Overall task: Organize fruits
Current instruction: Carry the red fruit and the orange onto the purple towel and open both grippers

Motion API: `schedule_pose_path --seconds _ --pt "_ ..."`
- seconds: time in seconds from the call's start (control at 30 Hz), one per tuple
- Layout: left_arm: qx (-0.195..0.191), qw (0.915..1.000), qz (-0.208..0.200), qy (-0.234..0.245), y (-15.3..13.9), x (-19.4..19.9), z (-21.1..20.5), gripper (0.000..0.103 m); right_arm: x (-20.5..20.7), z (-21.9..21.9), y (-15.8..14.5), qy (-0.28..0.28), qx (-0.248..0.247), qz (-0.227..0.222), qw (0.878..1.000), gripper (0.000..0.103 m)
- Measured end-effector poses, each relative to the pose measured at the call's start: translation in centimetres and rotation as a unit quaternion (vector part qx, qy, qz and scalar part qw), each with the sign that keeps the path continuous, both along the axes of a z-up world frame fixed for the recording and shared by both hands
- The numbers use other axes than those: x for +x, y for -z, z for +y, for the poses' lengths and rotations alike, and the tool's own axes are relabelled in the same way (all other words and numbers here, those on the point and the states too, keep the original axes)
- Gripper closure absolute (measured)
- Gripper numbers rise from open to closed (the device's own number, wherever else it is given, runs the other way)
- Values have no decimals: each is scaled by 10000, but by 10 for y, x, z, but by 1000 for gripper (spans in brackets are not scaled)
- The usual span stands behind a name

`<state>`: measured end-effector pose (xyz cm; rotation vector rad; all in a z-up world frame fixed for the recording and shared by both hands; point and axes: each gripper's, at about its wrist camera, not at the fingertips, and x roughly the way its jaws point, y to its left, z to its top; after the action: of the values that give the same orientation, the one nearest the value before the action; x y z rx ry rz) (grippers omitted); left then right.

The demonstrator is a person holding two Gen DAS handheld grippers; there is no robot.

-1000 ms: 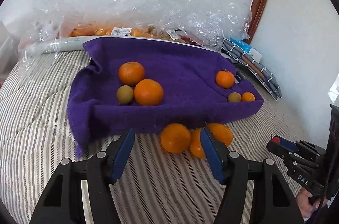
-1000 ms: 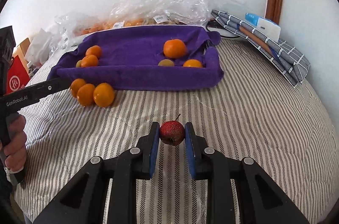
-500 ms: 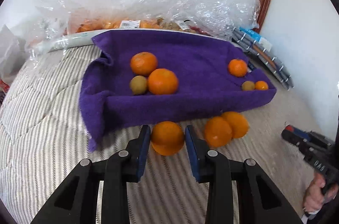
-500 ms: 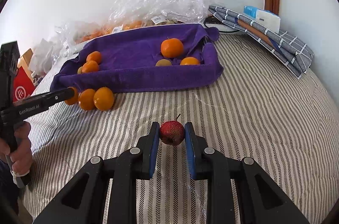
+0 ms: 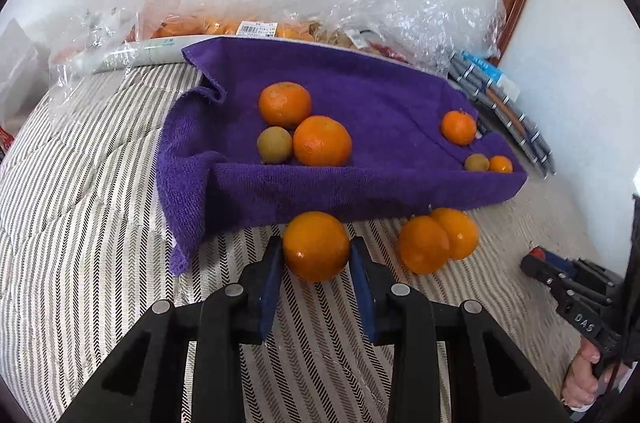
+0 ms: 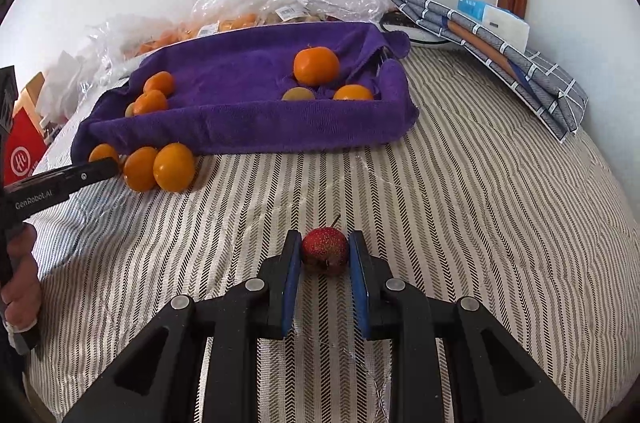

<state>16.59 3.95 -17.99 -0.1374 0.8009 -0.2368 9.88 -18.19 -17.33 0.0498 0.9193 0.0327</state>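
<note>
Left gripper: jaws just closed, pinching orange, ready to lift. Purple towel tray directly ahead, its likely destination. Right gripper: clamped on small red fruit, tray ahead-left.

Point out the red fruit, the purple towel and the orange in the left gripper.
red fruit [image 6: 324, 251]: right wrist view, middle of its skin.
purple towel [image 5: 380, 91]: left wrist view, bare back part.
orange [image 5: 316, 246]: left wrist view, centre.

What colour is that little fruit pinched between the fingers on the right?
The little fruit is dark red with pale speckles, seen best in the right wrist view.
</note>
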Motion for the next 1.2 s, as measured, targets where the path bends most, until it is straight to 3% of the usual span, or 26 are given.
schedule_pose_path --seconds 0.13,0.4,0.67,0.77,0.87,1.0,1.2 --pt "-381 9989 -266 -113 -4 -8 13 72 -4 -3 -4 -13 154 -130 9998 79" --pt "-352 9966 -619 -426 -24 -18 20 72 -9 -1 -19 -137 178 -507 9985 79" --pt "-183 9933 -972 -594 -67 9 10 71 37 -11 -64 -240 314 -1115 9930 79" --pt "-405 9927 -935 -641 -72 29 5 71 61 -15 -75 -271 353 -1306 9904 79" --pt "-535 9928 -838 -663 -70 51 -4 71 85 -17 -75 -310 356 -1280 9907 79" --pt "-355 9943 -778 -634 -61 75 -22 71 117 -14 -53 -484 314 -1022 9931 79" --pt "-314 9956 -689 -557 -44 89 -39 71 128 -13 -24 -495 132 -582 9970 79"
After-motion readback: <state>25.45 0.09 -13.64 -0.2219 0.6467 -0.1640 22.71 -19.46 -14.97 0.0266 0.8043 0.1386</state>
